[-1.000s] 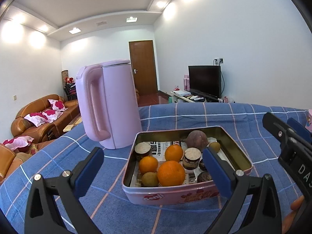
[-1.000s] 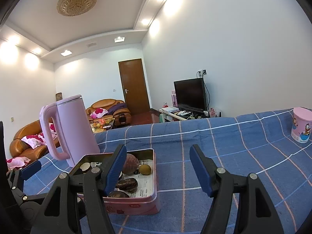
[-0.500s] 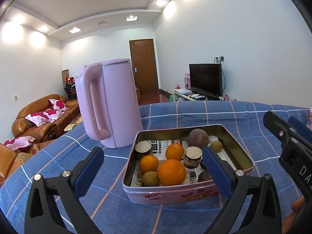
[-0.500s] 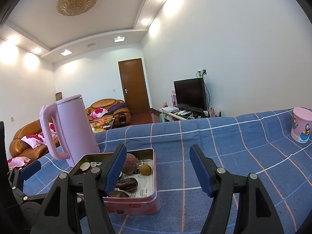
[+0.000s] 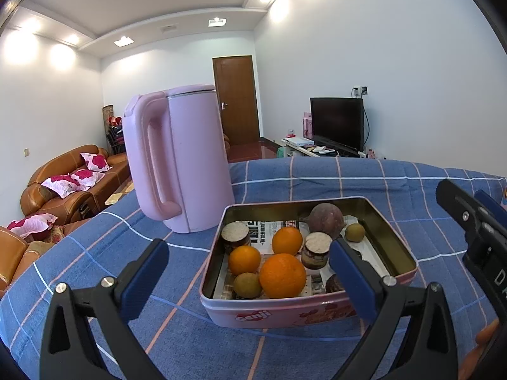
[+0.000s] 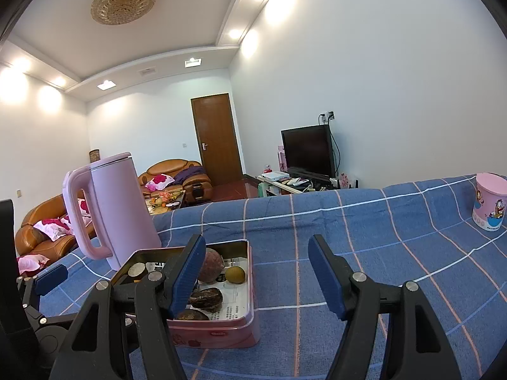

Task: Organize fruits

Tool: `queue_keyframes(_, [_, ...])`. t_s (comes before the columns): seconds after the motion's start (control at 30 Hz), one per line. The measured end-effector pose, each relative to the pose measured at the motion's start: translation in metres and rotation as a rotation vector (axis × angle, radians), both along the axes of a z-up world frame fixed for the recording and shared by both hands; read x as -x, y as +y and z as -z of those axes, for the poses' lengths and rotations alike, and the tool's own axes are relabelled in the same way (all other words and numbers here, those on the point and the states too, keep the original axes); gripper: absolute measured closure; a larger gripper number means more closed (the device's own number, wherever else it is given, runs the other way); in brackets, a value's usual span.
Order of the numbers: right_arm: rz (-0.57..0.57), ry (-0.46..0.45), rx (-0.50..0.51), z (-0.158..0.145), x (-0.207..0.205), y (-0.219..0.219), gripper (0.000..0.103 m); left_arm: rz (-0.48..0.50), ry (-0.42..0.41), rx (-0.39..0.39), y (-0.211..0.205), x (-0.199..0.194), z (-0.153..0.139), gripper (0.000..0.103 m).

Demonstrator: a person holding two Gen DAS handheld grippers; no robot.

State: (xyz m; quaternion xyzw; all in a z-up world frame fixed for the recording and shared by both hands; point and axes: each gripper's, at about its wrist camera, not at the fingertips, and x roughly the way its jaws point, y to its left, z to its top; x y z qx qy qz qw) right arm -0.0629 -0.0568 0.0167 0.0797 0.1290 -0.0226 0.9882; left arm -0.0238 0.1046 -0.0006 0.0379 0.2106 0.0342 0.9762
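Observation:
A pink tin box (image 5: 285, 312) sits on the blue checked tablecloth and holds fruit: three oranges, the biggest (image 5: 282, 275) in front, a purple passion fruit (image 5: 326, 218), small green-brown fruits (image 5: 355, 231) and cut brown pieces (image 5: 235, 231). My left gripper (image 5: 247, 272) is open and empty, just in front of the box. My right gripper (image 6: 253, 269) is open and empty, to the right of the box (image 6: 221, 337); it also shows at the right edge of the left wrist view (image 5: 475, 221).
A tall pink kettle (image 5: 177, 161) stands just behind-left of the box and also shows in the right wrist view (image 6: 107, 209). A pink printed cup (image 6: 489, 204) stands at the far right of the table. Sofas, a door and a TV are beyond.
The left gripper has crept slightly closer to the box and kettle. The right gripper has not moved.

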Motion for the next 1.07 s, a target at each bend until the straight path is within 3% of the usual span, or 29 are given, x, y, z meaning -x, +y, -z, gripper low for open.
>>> queue_keyframes(0.5, [0.007, 0.009, 0.0, 0.003, -0.001, 0.0, 0.034, 0.002, 0.025, -0.018, -0.005, -0.003, 0.002, 0.0])
queue_keyframes(0.67, [0.009, 0.012, 0.004, 0.003, 0.0, 0.001, 0.034, 0.053, 0.044, 0.014, -0.008, -0.004, 0.002, 0.0])
queue_keyframes(1.07, [0.011, 0.022, 0.005, 0.003, -0.002, -0.001, 0.034, 0.069, 0.026, -0.002, -0.012, -0.001, 0.0, 0.0])
